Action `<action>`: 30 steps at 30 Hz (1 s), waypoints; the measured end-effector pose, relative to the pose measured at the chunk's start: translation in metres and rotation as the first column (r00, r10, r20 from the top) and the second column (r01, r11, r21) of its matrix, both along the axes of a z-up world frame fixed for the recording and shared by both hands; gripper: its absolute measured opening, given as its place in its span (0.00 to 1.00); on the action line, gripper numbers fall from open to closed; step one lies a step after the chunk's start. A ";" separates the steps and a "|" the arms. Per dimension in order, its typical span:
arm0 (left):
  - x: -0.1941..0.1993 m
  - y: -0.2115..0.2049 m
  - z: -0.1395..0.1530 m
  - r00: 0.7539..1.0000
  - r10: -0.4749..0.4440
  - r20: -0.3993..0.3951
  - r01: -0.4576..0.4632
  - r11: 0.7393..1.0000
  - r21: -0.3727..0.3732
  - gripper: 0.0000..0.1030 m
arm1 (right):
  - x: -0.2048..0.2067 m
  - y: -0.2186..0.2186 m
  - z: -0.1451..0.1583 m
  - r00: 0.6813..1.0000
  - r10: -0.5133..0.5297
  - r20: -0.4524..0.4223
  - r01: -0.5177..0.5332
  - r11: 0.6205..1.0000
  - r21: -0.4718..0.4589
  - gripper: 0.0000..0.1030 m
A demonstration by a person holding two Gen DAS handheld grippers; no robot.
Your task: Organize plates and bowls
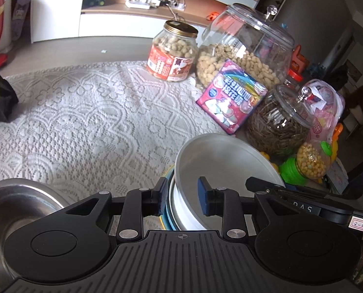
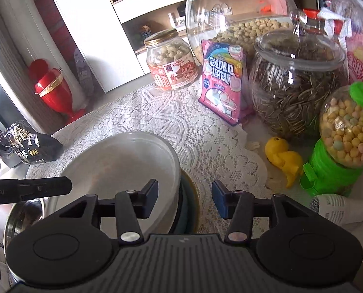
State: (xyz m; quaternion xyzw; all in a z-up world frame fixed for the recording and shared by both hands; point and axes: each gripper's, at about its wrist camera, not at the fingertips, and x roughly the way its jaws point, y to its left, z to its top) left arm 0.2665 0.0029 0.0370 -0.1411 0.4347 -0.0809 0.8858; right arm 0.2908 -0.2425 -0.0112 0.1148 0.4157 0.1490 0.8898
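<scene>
Straddling opposite sides of the white bowl's (image 1: pixel 220 161) rim, the left tongs (image 1: pixel 182 199) and right tongs (image 2: pixel 184 199) both stand released, pads clear of it. The bowl sits atop a blue-rimmed plate (image 2: pixel 190 202) on the lace-covered tabletop (image 1: pixel 88 122), beside a steel bowl (image 1: pixel 13 202).

Both handheld tools look alike. The left gripper (image 1: pixel 182 195) has a black ribbed base plate with a small crosshair mark at its far edge, flanked by two round black housings with raised discs. Black link arms run forward from silver pivot screws to two fingers (image 1: pixel 162 195) faced with blue pads. The right gripper (image 2: pixel 184 200) has the same ribbed plate, discs, silver screws and blue-padded fingers (image 2: pixel 219 201). Its side, seen at the right of the left view, carries white lettering and a small handwritten label
</scene>
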 end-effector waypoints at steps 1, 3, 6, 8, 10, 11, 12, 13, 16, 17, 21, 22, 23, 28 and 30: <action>0.000 0.000 -0.001 1.000 0.005 0.004 -0.005 1.000 0.002 0.29 | 0.002 -0.002 -0.005 1.000 0.001 -0.010 0.000 1.000 0.018 0.47; -0.002 0.000 -0.001 1.000 0.011 0.011 -0.011 1.000 0.016 0.29 | 0.004 -0.005 -0.016 1.000 0.012 -0.024 -0.010 0.997 0.071 0.47; -0.004 -0.001 -0.002 1.000 0.023 0.002 -0.023 0.999 0.039 0.29 | 0.004 -0.005 -0.027 0.999 0.037 -0.023 -0.033 0.991 0.130 0.47; -0.006 -0.001 -0.002 1.000 0.020 -0.005 -0.020 0.999 0.042 0.29 | 0.004 -0.002 -0.032 0.998 0.057 -0.025 -0.053 0.987 0.152 0.48; -0.007 -0.002 -0.002 1.000 0.019 -0.007 -0.018 0.999 0.038 0.29 | 0.003 0.004 -0.037 0.996 0.082 -0.034 -0.076 0.987 0.144 0.48; -0.007 -0.002 -0.002 1.000 0.021 -0.007 -0.021 0.999 0.028 0.29 | 0.002 0.006 -0.038 0.996 0.088 -0.033 -0.083 0.988 0.133 0.49; -0.007 -0.002 -0.002 1.000 0.027 -0.007 -0.027 1.000 0.016 0.29 | 0.001 0.008 -0.039 0.995 0.091 -0.028 -0.087 0.988 0.124 0.49; -0.006 -0.001 -0.002 0.999 0.035 -0.007 -0.035 0.999 0.008 0.29 | 0.000 0.009 -0.038 0.995 0.093 -0.021 -0.089 0.989 0.117 0.49; -0.007 -0.005 -0.002 0.999 0.041 -0.011 -0.041 0.999 0.027 0.29 | -0.005 0.010 -0.036 0.996 0.089 0.006 -0.089 0.991 0.101 0.50; -0.007 -0.007 -0.003 0.999 0.036 -0.013 -0.036 0.999 0.035 0.29 | -0.007 0.010 -0.035 0.996 0.087 0.017 -0.089 0.992 0.093 0.50; -0.002 -0.012 -0.011 0.998 0.033 -0.046 -0.028 0.995 0.095 0.36 | -0.010 0.008 -0.034 0.996 0.088 0.034 -0.091 0.992 0.088 0.53; 0.001 -0.012 -0.014 0.997 0.040 -0.065 -0.033 0.994 0.100 0.38 | -0.010 0.008 -0.035 0.996 0.090 0.028 -0.092 0.991 0.097 0.55; 0.004 -0.013 -0.016 0.996 0.044 -0.082 -0.035 0.994 0.105 0.40 | -0.008 0.006 -0.035 0.996 0.092 0.018 -0.094 0.989 0.111 0.57; 0.022 -0.024 -0.024 0.980 0.038 -0.195 -0.007 0.987 0.160 0.37 | -0.005 0.002 -0.039 0.995 0.099 -0.020 -0.094 0.981 0.170 0.59; 0.028 -0.030 -0.025 0.973 0.024 -0.230 0.021 0.981 0.193 0.37 | -0.005 0.000 -0.038 0.997 0.078 -0.014 -0.074 0.983 0.167 0.59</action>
